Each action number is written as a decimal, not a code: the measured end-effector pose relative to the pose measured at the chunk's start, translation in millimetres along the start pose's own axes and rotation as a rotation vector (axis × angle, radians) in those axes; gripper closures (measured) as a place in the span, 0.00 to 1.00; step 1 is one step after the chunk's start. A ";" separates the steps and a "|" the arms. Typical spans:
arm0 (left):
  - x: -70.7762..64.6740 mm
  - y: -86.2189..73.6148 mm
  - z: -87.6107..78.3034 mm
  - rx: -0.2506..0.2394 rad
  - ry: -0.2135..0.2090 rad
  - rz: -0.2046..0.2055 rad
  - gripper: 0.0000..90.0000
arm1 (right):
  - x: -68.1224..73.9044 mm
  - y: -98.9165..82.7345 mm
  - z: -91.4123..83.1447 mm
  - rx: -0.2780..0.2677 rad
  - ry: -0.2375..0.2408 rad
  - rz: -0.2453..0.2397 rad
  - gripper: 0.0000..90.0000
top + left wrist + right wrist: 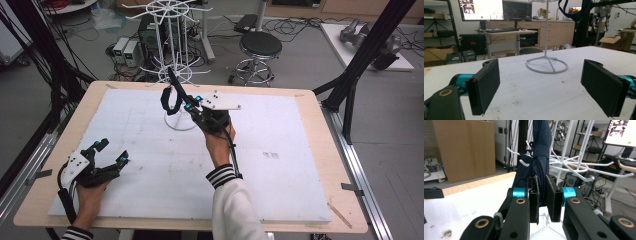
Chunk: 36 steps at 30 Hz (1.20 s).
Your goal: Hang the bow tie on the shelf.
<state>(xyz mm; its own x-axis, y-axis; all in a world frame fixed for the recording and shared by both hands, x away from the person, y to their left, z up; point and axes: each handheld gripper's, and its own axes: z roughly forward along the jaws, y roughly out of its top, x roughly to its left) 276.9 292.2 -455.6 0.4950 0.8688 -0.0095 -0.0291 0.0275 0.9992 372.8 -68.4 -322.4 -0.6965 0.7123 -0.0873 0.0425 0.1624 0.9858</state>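
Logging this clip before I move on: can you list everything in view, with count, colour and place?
Rack: one, white wire, with hooks, standing on the board's far side.
Cloth strap: one, dark navy, hanging from a rack hook, its lower part between the right jaws.
Board: one, white, scuffed, covering the tabletop.
Table: one, light wood.
Stool: one, black seat, on the floor beyond the table.
Monitors: two, on a desk in the left gripper view.
Cardboard box: one, brown, in the right gripper view.
Left gripper: one, black, jaws open, near the board's left corner.
Right gripper: one, black, jaws shut on the strap.
Sleeves: two, white, striped cuffs.
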 end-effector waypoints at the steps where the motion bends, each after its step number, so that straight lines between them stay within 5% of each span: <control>1: 0.0 0.0 0.0 0.000 0.000 0.000 0.18 | -0.7 -0.8 1.1 0.003 -0.002 0.002 0.91; 28: 0.3 0.1 0.5 0.002 0.002 -0.006 0.18 | -13.4 -13.3 10.4 0.119 0.004 0.029 0.81; 31: 0.2 0.1 0.4 0.003 0.003 -0.004 0.18 | -13.8 -12.9 7.0 0.123 0.007 0.031 0.70; 32: 0.2 0.1 0.4 0.004 0.002 -0.004 0.18 | -12.5 -12.3 2.1 0.114 0.010 0.036 0.55; 33: 0.2 0.1 0.5 0.003 0.003 -0.005 0.18 | -12.5 -12.3 2.1 0.114 0.010 0.036 0.55; 36: 0.0 0.0 0.3 0.002 0.000 -0.002 0.18 | -10.9 -12.0 -14.7 0.128 0.072 0.055 0.18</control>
<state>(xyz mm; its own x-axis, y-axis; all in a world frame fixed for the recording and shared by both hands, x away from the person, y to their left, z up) 277.2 292.1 -455.6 0.4952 0.8687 -0.0114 -0.0268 0.0284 0.9992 369.3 -88.2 -331.2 -0.7402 0.6721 -0.0189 0.1697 0.2140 0.9620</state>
